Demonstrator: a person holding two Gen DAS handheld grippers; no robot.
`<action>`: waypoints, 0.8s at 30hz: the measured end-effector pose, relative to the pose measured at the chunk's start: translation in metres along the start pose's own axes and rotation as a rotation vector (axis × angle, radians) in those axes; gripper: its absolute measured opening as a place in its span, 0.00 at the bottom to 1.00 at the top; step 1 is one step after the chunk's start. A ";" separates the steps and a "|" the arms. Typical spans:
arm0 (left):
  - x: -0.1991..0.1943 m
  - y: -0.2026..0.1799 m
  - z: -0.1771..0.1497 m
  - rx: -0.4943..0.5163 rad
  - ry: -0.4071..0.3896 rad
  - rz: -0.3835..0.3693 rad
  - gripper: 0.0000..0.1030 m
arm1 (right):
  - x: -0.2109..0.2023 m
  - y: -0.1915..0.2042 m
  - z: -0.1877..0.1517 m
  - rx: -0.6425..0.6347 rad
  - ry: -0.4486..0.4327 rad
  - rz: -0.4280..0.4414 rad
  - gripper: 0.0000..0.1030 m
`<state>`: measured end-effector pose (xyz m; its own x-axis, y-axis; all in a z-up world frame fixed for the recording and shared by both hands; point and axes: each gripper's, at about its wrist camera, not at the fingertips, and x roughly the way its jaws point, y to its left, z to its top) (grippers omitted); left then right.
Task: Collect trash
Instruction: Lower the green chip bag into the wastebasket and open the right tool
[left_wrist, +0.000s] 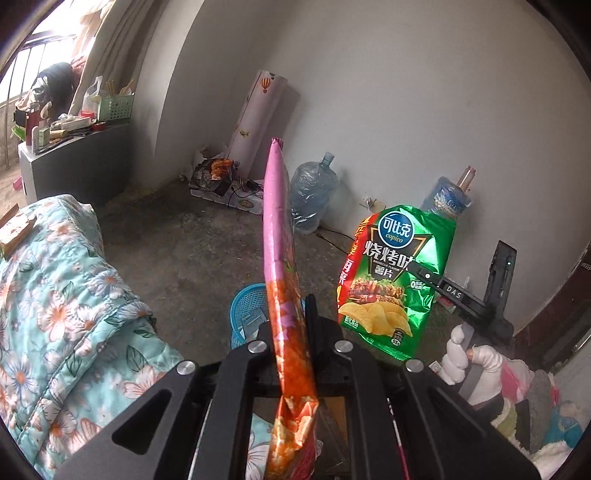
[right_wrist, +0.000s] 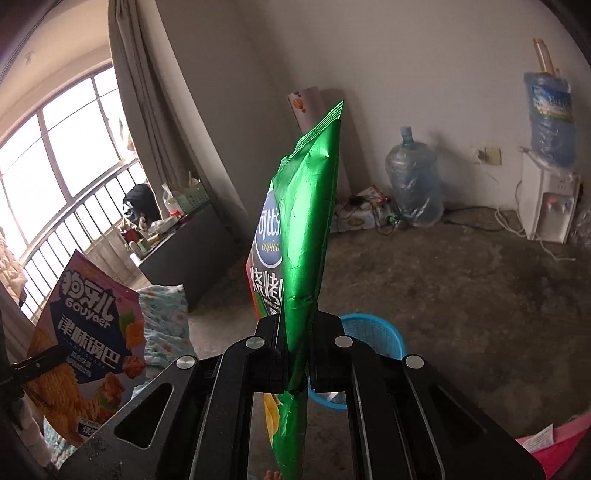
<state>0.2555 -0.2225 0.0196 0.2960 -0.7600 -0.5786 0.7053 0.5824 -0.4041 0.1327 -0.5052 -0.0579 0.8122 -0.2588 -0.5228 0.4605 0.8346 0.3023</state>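
Left gripper (left_wrist: 291, 343) clamps the pink snack bag (left_wrist: 277, 236) edge-on; right gripper (right_wrist: 295, 354) pinches the green chip bag (right_wrist: 306, 229), both above the blue basket (right_wrist: 373, 332).

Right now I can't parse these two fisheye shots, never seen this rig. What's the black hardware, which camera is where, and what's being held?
No robot here: a person carries a handheld pair of tongs in each hand, with a camera on each looking along its fingers.

The left wrist view shows the left tongs shut on a pink-and-orange snack bag, seen edge-on. Beyond are the right tongs, gripped by a white-gloved hand.

The right wrist view shows the right tongs shut on a green chip bag.

On the concrete floor stand a blue basket, probably the trash bin, and a water jug. A floral quilt lies at left.
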 end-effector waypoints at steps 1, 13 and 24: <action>0.009 0.004 0.000 -0.011 0.016 -0.004 0.06 | 0.018 0.001 -0.005 -0.033 0.018 -0.041 0.06; 0.055 0.047 0.001 -0.045 0.091 0.055 0.06 | 0.205 0.034 -0.102 -0.473 0.125 -0.344 0.23; 0.094 0.039 0.004 -0.009 0.161 0.059 0.06 | 0.179 -0.001 -0.152 -0.220 0.165 -0.292 0.59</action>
<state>0.3133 -0.2727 -0.0477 0.2297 -0.6685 -0.7073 0.6836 0.6281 -0.3717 0.2237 -0.4783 -0.2726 0.5817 -0.4339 -0.6881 0.5612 0.8264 -0.0467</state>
